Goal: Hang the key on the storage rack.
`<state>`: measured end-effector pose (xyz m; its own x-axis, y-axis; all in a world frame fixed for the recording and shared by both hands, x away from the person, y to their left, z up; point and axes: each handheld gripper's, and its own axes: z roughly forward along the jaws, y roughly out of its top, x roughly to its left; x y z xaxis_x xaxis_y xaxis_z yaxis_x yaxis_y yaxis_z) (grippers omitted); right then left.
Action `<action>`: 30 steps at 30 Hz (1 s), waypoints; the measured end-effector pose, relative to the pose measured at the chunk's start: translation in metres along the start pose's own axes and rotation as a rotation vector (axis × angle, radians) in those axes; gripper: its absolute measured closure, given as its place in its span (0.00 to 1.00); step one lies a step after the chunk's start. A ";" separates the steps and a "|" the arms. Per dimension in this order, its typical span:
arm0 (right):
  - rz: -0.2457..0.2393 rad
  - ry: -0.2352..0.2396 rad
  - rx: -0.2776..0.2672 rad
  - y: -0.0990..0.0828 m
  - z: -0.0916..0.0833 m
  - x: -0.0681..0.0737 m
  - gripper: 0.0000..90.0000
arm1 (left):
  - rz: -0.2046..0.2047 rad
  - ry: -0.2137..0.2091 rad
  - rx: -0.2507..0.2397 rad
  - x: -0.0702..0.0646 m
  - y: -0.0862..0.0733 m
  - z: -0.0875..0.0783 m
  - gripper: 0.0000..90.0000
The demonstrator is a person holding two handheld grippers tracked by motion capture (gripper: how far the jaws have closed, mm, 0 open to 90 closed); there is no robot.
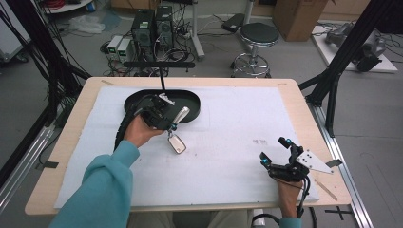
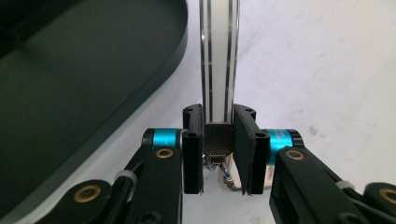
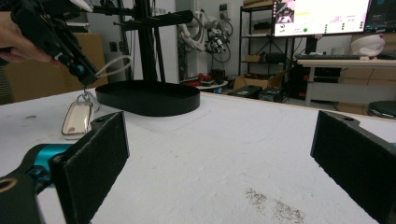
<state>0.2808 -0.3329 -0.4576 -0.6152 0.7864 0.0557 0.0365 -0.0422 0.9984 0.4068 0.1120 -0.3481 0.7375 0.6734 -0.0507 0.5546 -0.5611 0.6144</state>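
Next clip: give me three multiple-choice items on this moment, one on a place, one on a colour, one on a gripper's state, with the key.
1. Where is the tray?
A. at the table's far side
B. on the stool
C. under the right gripper

2. What colour is the tray?
A. white
B. black
C. red

3. How does the left gripper stand?
A. wide open over nothing
B. shut on the keychain strap
C. lying on the table

Key: 1 A, the high view shows it far beyond the right gripper. 2 B, it looks black in every view. 3 B, the left gripper view shows the pads clamping the strap, its metal tag hanging below.
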 end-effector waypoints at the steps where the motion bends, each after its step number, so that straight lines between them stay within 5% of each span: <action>1: -0.002 0.000 0.001 0.000 0.000 0.000 0.04 | 0.004 -0.002 -0.020 -0.001 0.002 -0.003 0.82; 7: -0.009 0.000 0.001 0.000 0.000 0.000 0.04 | 0.012 -0.036 -0.128 0.000 0.013 -0.024 0.82; 13: -0.015 -0.002 -0.002 0.000 0.000 0.000 0.04 | -0.009 -0.074 -0.193 0.014 0.023 -0.039 0.82; 14: -0.013 -0.001 -0.001 0.000 0.000 0.000 0.04 | -0.032 -0.107 -0.225 0.021 0.025 -0.042 0.82; 30: -0.018 -0.001 0.003 0.000 0.001 0.000 0.04 | -0.133 -0.137 -0.346 0.068 0.032 -0.044 0.82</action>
<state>0.2811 -0.3325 -0.4576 -0.6154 0.7874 0.0373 0.0277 -0.0256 0.9993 0.4584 0.1611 -0.2973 0.7255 0.6458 -0.2381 0.5034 -0.2620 0.8234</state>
